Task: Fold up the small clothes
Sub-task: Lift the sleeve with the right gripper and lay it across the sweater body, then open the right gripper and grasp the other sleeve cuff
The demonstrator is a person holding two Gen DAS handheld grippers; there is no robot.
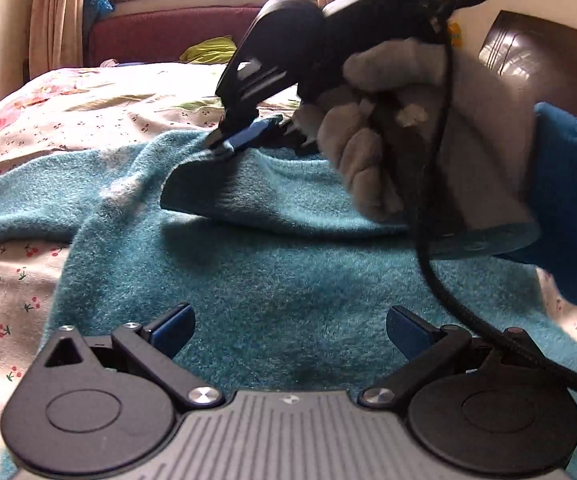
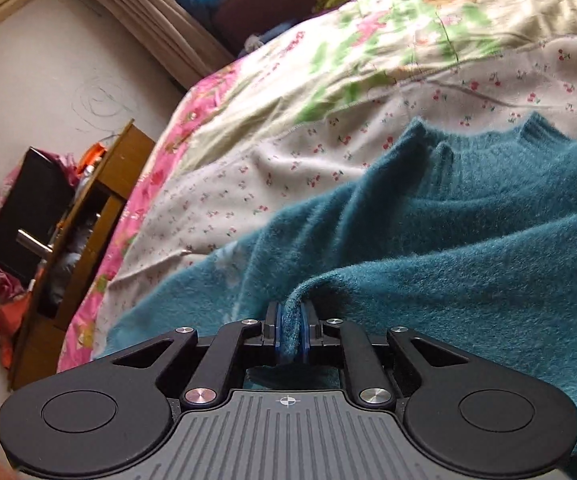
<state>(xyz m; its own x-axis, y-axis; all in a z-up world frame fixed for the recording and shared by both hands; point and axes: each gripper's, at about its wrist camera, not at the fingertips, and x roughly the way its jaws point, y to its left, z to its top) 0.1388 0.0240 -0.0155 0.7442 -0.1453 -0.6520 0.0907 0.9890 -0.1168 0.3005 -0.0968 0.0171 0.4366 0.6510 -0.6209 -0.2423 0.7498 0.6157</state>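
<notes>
A fuzzy teal sweater (image 1: 248,280) lies spread on the bed, its ribbed collar (image 2: 528,136) toward the far side. In the left wrist view my left gripper (image 1: 290,328) hovers low over the sweater's middle, jaws wide open with nothing between them. My right gripper (image 1: 224,148), held by a grey-gloved hand (image 1: 368,152), pinches a raised fold of the sweater and lifts that edge off the rest. In the right wrist view the right gripper (image 2: 291,332) is shut, a ridge of the teal sweater (image 2: 488,260) squeezed between its blue pads.
The cherry-print sheet (image 1: 4,320) and a floral quilt (image 2: 368,40) cover the bed. A wooden nightstand (image 2: 88,216) stands at the bed's left side. A maroon headboard (image 1: 160,36), green cloth (image 1: 208,50) and a window lie beyond. A black cable (image 1: 428,240) hangs from the right gripper.
</notes>
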